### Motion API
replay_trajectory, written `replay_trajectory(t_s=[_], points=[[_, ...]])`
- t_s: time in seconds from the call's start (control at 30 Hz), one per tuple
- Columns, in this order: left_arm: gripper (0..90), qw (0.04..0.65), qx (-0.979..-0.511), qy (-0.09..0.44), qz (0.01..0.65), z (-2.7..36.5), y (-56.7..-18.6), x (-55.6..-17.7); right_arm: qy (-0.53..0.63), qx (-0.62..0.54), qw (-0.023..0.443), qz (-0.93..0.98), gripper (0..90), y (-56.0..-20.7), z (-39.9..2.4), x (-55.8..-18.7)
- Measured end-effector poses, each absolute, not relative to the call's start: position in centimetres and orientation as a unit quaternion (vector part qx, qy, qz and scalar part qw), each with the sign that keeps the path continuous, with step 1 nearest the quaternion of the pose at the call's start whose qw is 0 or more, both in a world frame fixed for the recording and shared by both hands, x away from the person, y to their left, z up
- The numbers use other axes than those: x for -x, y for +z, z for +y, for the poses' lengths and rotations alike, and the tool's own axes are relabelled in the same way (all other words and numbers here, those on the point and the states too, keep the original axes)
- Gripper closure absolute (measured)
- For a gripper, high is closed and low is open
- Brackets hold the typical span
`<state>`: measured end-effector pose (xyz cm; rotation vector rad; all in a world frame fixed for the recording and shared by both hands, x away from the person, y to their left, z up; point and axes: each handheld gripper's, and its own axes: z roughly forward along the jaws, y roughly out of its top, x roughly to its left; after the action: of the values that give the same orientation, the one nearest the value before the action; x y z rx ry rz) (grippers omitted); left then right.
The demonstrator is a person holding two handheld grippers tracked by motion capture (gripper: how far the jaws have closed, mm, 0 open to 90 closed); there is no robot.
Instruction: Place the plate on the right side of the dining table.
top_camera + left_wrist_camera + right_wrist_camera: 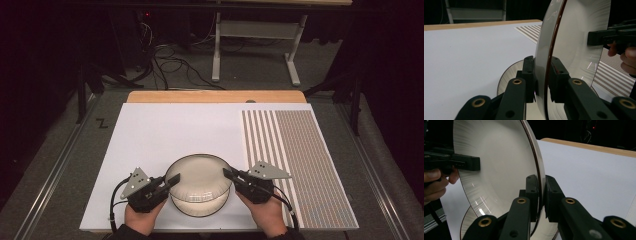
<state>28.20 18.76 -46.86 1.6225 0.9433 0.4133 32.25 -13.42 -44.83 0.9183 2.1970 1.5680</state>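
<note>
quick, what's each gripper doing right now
left gripper: jaws shut on the left rim of the upper plate, lifted above a second plate
right gripper: jaws shut on that plate's right rim

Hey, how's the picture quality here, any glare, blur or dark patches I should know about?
High view: the white board is evenly lit, the room behind it nearly black, the lifted plate soft-edged. Left gripper view: small glints on the plate, and the near jaws look soft. Right gripper view: bright streaks low on the plate, with a dark background.
</note>
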Motion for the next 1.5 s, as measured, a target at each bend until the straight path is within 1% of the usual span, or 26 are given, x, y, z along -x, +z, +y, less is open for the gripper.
replay_trajectory(t_s=[0.67,1.17,1.5], points=[[77.3,0.577,-0.698,0.173,0.387,15.9,-46.1,-29.4,0.545,-0.33,0.168,0.752,84.1,-44.1,-16.2,-32.2],[77.2,0.586,-0.697,0.163,0.379,12.3,-46.0,-30.2,0.544,-0.345,0.187,0.742,83.8,-43.6,-19.7,-31.9],[77.3,0.587,-0.707,0.157,0.361,9.4,-45.4,-30.7,0.545,-0.357,0.202,0.731,83.7,-43.2,-22.5,-31.2]])
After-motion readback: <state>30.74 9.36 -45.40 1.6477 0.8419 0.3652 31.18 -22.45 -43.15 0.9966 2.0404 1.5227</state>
